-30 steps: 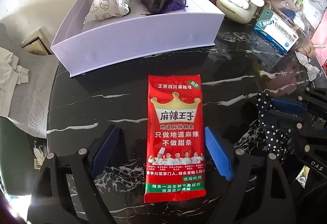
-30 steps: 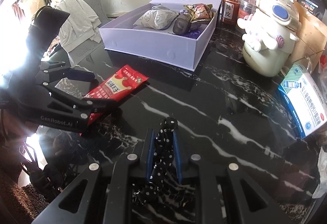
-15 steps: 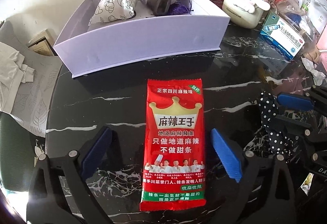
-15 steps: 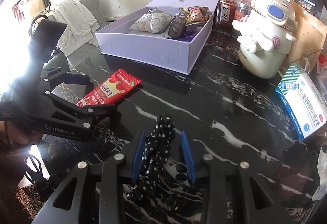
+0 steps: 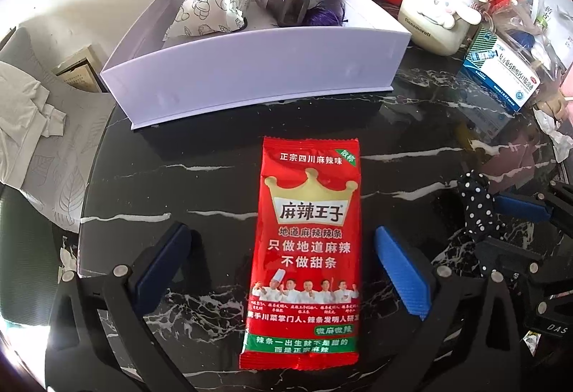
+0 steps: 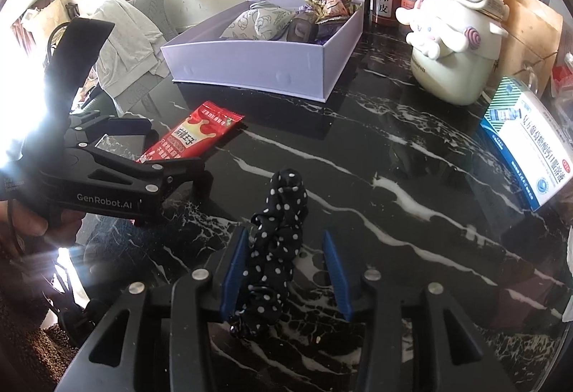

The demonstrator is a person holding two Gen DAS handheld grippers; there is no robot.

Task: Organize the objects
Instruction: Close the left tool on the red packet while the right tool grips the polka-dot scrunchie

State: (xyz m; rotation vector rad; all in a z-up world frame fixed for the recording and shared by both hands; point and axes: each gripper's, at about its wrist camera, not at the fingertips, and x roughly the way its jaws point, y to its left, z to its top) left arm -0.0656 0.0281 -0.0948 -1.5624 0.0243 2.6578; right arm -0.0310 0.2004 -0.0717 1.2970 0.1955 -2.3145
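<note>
A red snack packet [image 5: 308,248] lies flat on the black marble table [image 5: 215,177]. My left gripper [image 5: 281,232] stands wide open astride it, and neither blue pad touches it. A black polka-dot fabric band [image 6: 283,209] lies on the table between the fingers of my right gripper [image 6: 285,236]. Its jaws are opening: the band leans on the left pad, and the right pad is clear of it. Behind stands an open pale lavender box [image 6: 258,66] holding a patterned pouch, a snack bag and dark items. The right wrist view also shows the packet [image 6: 193,138].
A white cartoon-dog jar [image 6: 454,44] and a blue-and-white medicine box [image 6: 526,145] stand at the right. Spice jars [image 6: 385,1] line the back. Left of the table's rounded edge, a chair [image 6: 125,34] carries pale cloth.
My right gripper's jaws have spread and let go of the polka-dot band, which now rests on the table. The left jaws have widened around the red packet.
</note>
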